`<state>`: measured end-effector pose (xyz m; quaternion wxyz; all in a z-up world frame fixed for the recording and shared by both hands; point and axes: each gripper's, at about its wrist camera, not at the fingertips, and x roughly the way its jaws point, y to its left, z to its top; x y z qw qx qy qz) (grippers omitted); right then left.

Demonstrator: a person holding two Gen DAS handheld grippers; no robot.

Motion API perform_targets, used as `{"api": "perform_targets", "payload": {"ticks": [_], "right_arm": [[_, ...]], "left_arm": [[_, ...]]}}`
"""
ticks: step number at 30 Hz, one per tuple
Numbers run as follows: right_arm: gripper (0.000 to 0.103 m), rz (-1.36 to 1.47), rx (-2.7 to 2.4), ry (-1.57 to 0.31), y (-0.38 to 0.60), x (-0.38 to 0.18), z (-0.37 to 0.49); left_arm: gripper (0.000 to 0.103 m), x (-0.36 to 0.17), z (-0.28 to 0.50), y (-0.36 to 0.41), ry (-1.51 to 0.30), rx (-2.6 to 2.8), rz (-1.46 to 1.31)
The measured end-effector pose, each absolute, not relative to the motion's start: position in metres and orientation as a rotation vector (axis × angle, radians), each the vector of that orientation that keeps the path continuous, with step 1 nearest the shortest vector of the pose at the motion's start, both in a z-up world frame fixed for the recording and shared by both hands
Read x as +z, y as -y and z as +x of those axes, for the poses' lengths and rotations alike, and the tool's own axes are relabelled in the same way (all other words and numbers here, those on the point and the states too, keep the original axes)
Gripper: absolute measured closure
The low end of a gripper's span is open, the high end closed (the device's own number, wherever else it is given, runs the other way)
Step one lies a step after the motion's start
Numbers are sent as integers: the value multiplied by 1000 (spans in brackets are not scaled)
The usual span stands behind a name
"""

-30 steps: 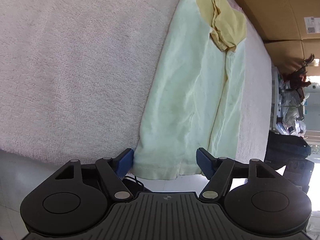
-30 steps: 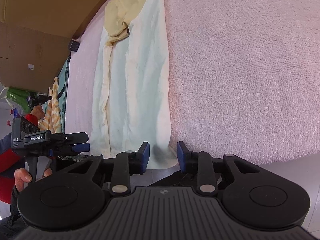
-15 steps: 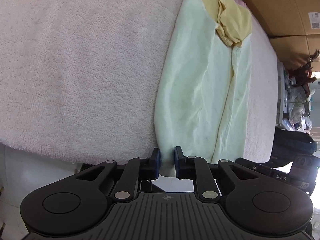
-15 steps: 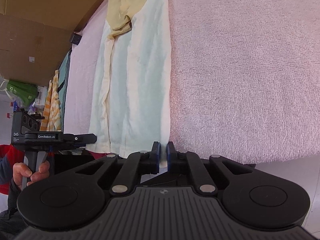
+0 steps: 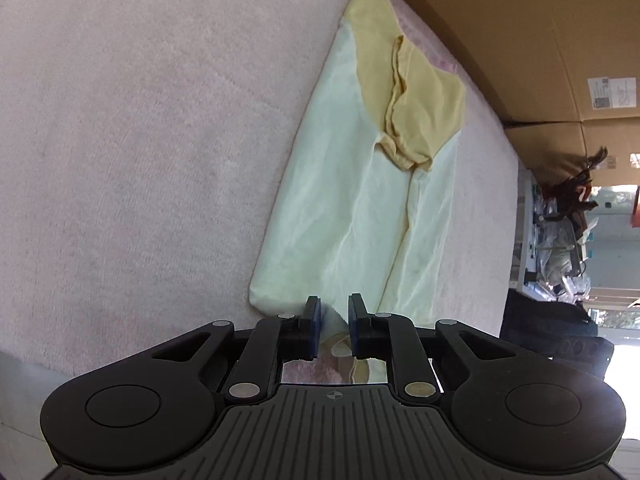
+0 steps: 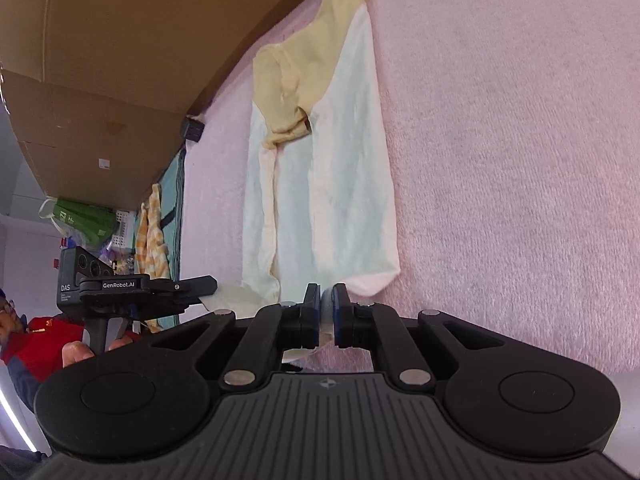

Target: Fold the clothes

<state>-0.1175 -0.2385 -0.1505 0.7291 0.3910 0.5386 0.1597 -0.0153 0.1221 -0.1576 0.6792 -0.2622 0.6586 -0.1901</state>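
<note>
Since a second earlier both claws had closed and lifted the hem.

Left wrist view: left claw point(image 5: 334, 322) pinched the shirt point(image 5: 360, 208), which ran lengthwise away toward the far collar.

Right wrist view: right claw point(image 6: 327, 312) pinched the shirt's point(image 6: 328, 184) near right corner on the blanket point(image 6: 520, 160).

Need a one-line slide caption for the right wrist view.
Right gripper shut on the hem of a pale shirt lying on a pink fleece blanket.

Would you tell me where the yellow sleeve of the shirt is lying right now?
The yellow sleeve lies folded over the far end of the pale shirt on the pink blanket, near the cardboard box, upper right in the left wrist view.
</note>
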Motion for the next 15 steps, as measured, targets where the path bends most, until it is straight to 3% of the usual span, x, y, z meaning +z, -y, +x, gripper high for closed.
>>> {"api": "perform_targets", "payload": {"ticks": [8, 10, 12, 15], "right_arm": [[97, 895, 300, -1123, 254, -151, -69], [98, 878, 295, -1124, 254, -150, -61], [98, 848, 292, -1129, 252, -148, -55], [95, 665, 347, -1166, 237, -140, -60]], "left_arm": [[88, -151, 45, -116, -1439, -387, -578], [74, -148, 52, -112, -1434, -407, -563], [66, -145, 48, -107, -1443, -437, -492], [39, -147, 34, -101, -1475, -490, -405]]}}
